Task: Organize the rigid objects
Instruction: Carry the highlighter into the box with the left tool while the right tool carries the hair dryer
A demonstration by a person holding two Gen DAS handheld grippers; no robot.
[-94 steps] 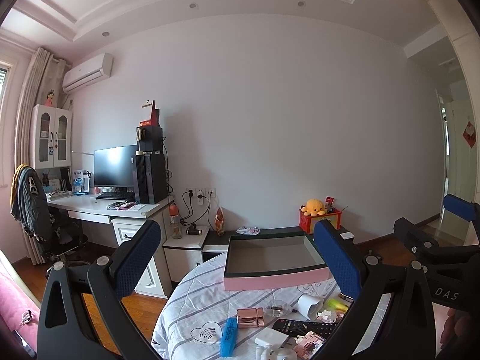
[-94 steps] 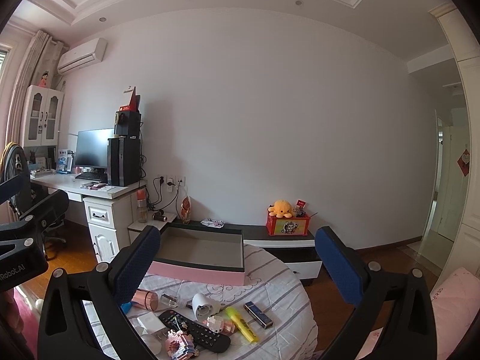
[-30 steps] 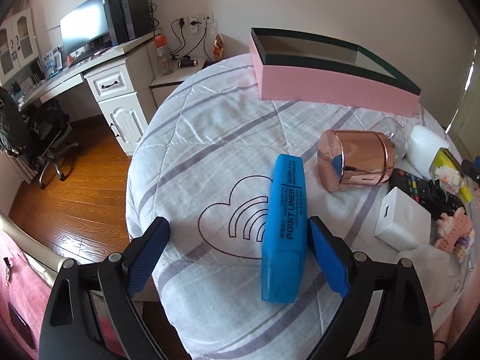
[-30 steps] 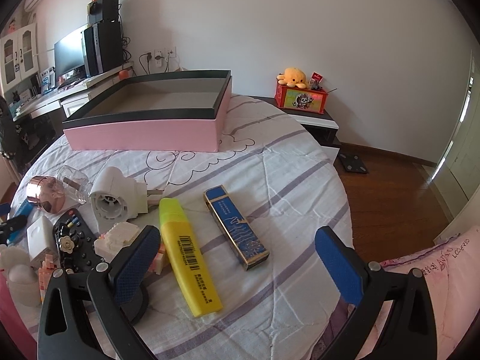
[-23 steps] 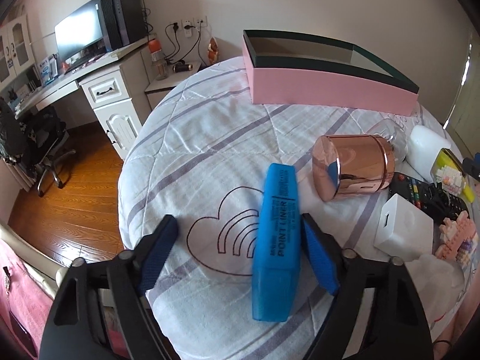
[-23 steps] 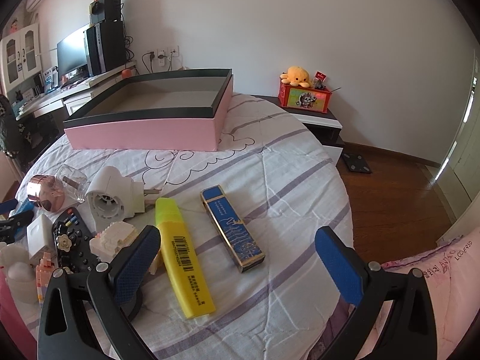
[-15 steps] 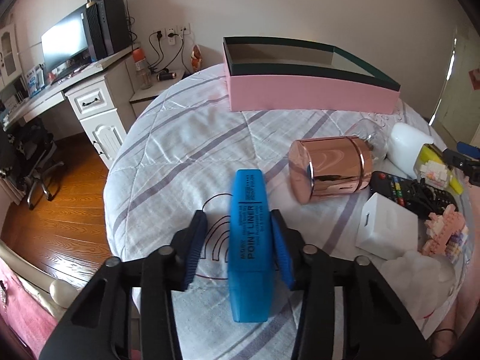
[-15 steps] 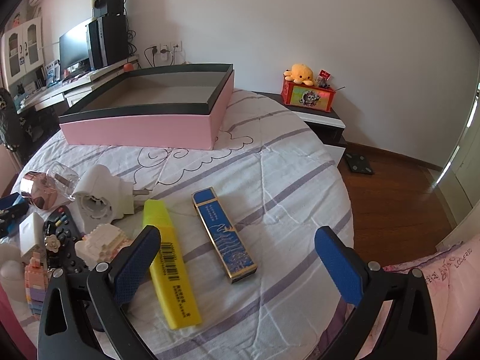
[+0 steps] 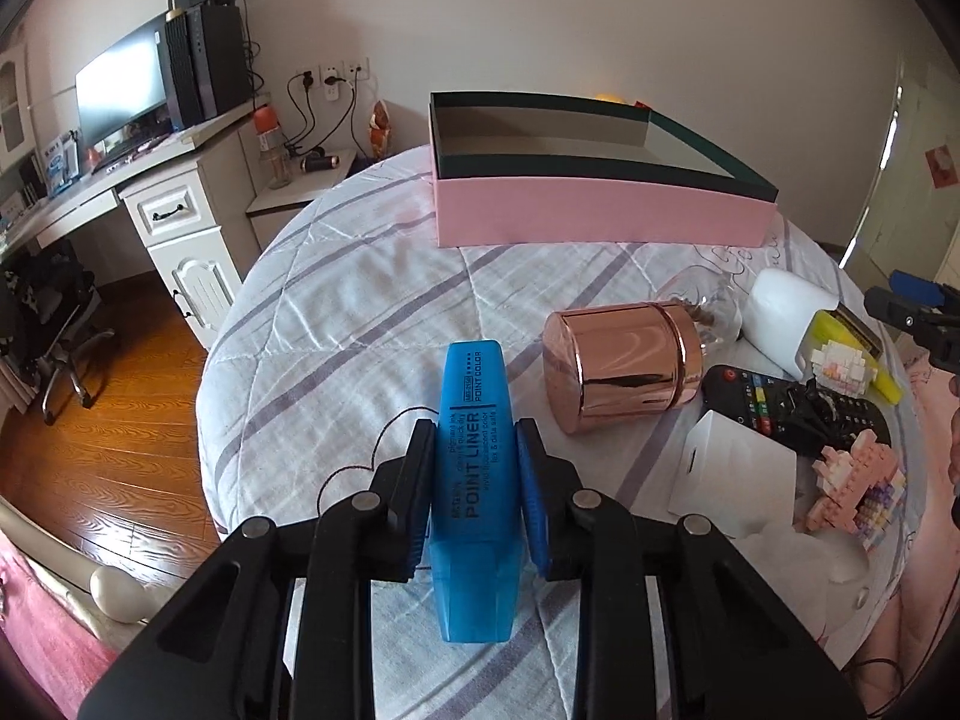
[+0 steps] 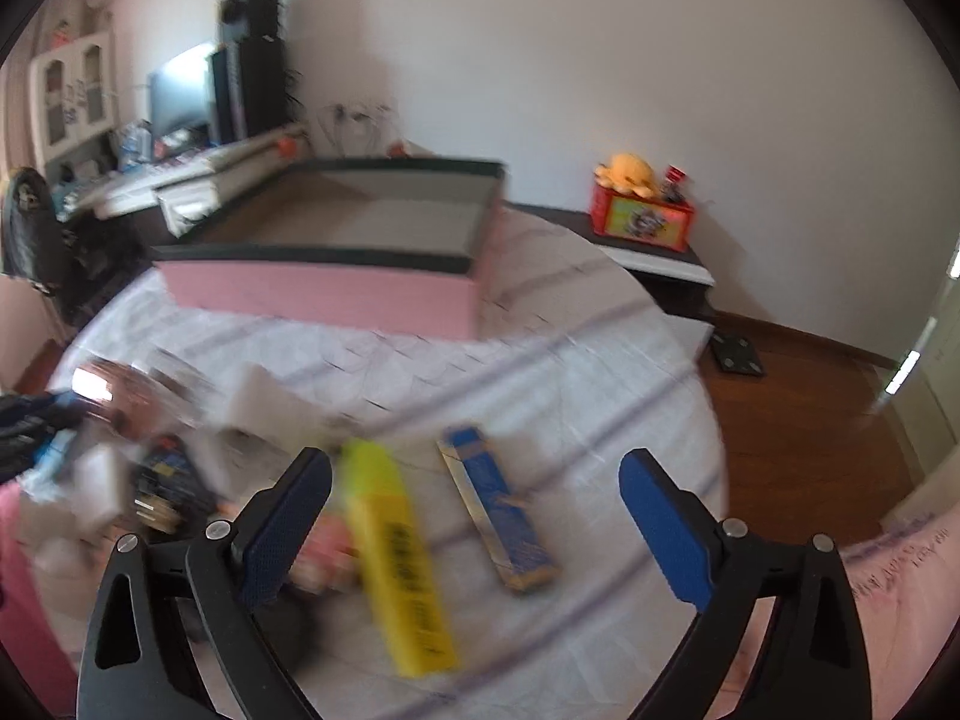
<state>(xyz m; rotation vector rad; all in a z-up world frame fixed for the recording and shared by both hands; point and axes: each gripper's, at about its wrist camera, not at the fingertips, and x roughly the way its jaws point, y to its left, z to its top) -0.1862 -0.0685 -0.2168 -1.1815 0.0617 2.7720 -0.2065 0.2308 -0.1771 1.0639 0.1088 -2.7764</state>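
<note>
Left wrist view: the pink box (image 9: 600, 219) sits at upper centre of the surface (image 9: 336, 300). Low centre, the left gripper (image 9: 474, 468), wide a second ago, now clamps the blue highlighter (image 9: 474, 480) printed "POINT LINER". The right gripper (image 10: 474, 516) gapes wide above the yellow highlighter (image 10: 396, 558).

The left claw (image 9: 475, 468) is built of matte black plastic links, angular and open-framed, with triangular cut-outs in the outer arms. Round silver screw heads sit at the pivots, four showing across its width. Its two fingers carry blue pads (image 9: 531, 498) along their inner faces. The right claw (image 10: 474, 531) has the same black frame, the same silver screws at the joints and long slotted cut-outs. Its pads (image 10: 663, 534) are deep blue with a fine dotted grip texture, mounted on slanted black fingers.
</note>
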